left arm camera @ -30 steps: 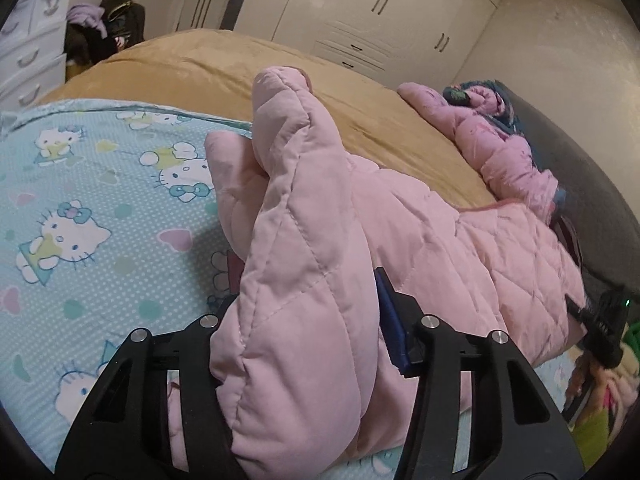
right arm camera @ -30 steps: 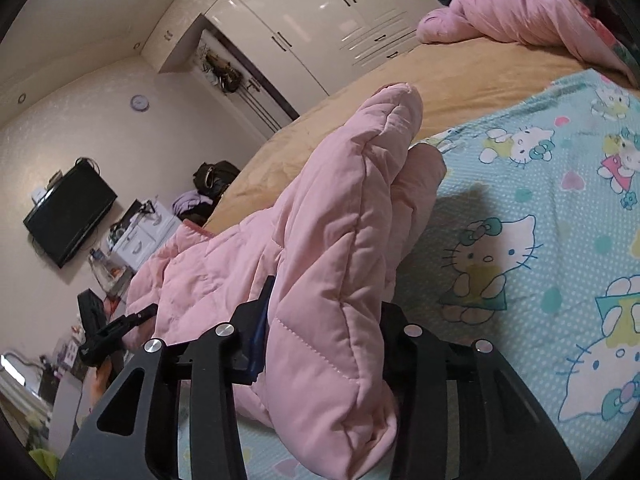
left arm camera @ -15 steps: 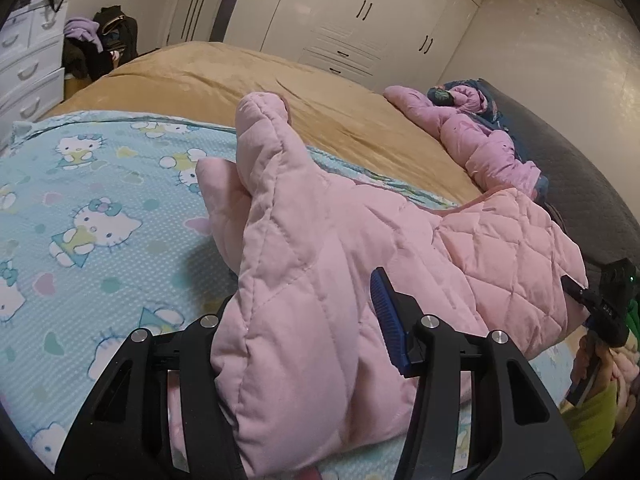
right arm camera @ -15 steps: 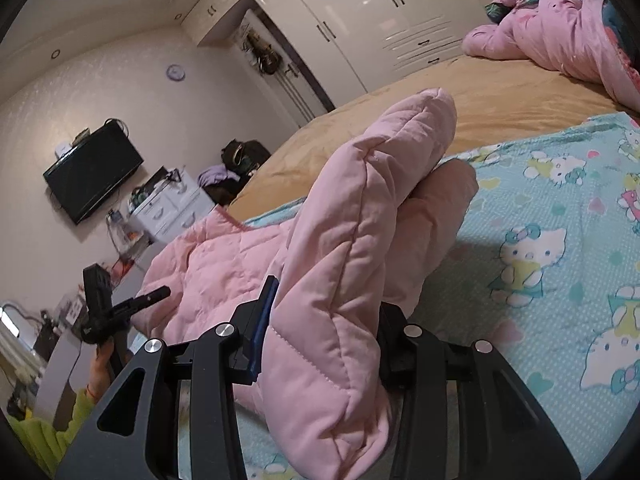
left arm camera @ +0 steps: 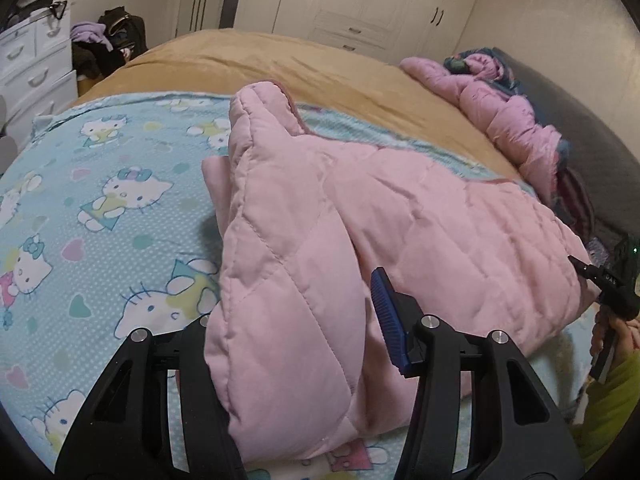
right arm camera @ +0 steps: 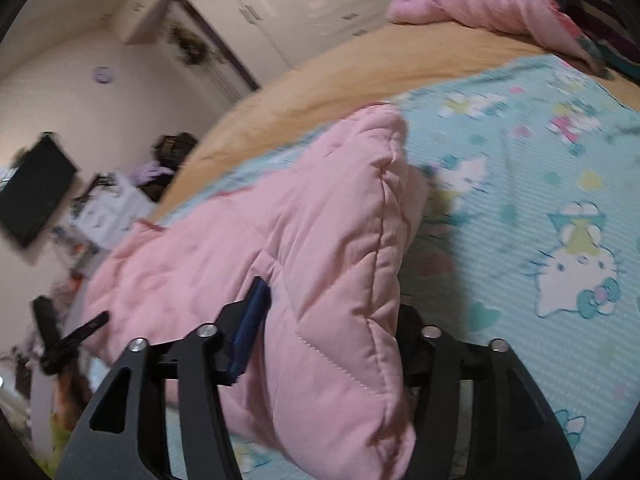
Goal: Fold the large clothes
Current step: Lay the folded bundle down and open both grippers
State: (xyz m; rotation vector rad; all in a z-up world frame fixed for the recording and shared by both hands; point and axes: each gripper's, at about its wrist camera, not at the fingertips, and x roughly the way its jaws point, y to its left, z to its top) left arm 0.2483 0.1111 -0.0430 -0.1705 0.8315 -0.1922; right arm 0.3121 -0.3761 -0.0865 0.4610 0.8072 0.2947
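L wrist view: pink coat (left arm camera: 420, 216) lies on the bed's blue sheet (left arm camera: 100, 200), its fold between the jaws of the left gripper (left arm camera: 296, 316). Jaws just opened wider; blue pad clear, L pad hidden by fabric.
R wrist view: blurry. Right gripper (right arm camera: 328, 320), jaws just opened, straddles a coat fold; R pad hidden, grip unclear.

I can read no words, brand or number anywhere. My other tool (left arm camera: 612, 284) carries small pale marks at the right edge of the left wrist view, too tiny to make out. The blanket (left arm camera: 100, 208) bears only cartoon cat figures, no lettering.
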